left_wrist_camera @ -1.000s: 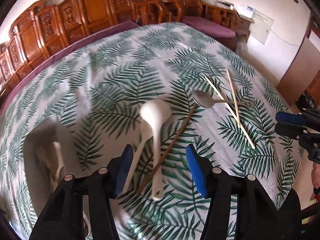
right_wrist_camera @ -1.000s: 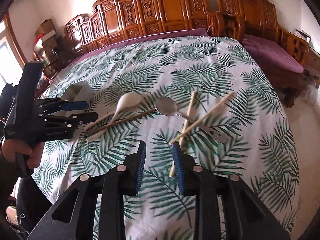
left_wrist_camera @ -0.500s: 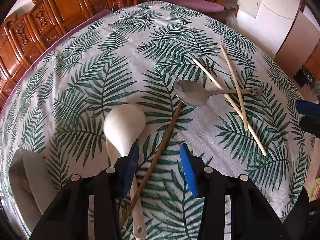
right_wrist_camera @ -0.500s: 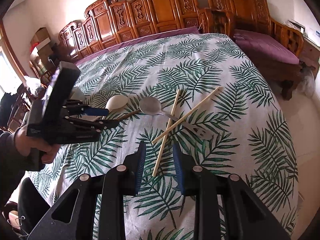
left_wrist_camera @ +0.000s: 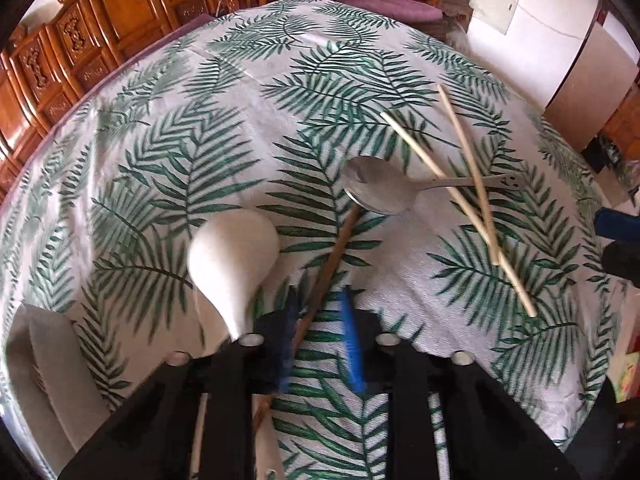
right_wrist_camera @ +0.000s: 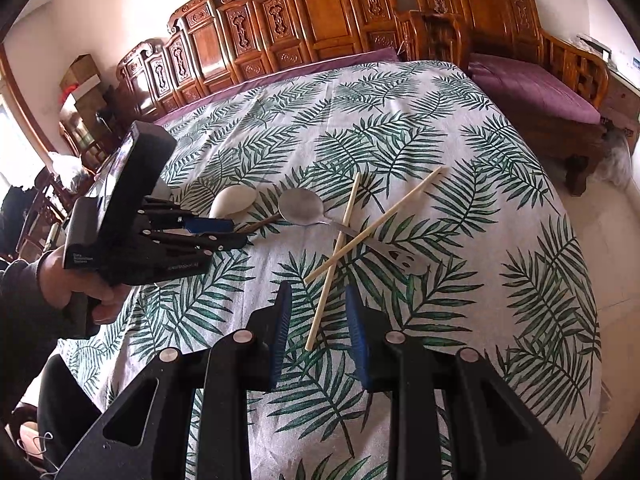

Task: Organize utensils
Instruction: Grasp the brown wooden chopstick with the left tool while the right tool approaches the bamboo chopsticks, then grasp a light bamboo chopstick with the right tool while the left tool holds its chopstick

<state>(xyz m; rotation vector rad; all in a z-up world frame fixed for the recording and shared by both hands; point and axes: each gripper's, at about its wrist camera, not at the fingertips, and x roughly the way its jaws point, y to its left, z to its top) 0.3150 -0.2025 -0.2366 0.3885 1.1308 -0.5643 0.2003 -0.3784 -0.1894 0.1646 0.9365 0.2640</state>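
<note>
Showed the left hand-held gripper (left_wrist_camera: pixel 318 336) just closing astride, not yet pinching, the brown chopstick (left_wrist_camera: pixel 332 248) at three o'clock of the white spoon (left_wrist_camera: pixel 234 256), the right hand-held gripper (right_wrist_camera: pixel 316 328) open and empty; probably needed a square squeeze, then a lift clear of the metal spoon (left_wrist_camera: pixel 380 192).

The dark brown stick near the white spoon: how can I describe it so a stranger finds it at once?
On the palm-leaf tablecloth, find the white spoon and the metal spoon. The brown stick lies slanted between them, its far tip at the metal spoon's bowl, its near part between the left gripper's blue pads. Unlike the two pale crossed chopsticks, it is dark and single.
</note>
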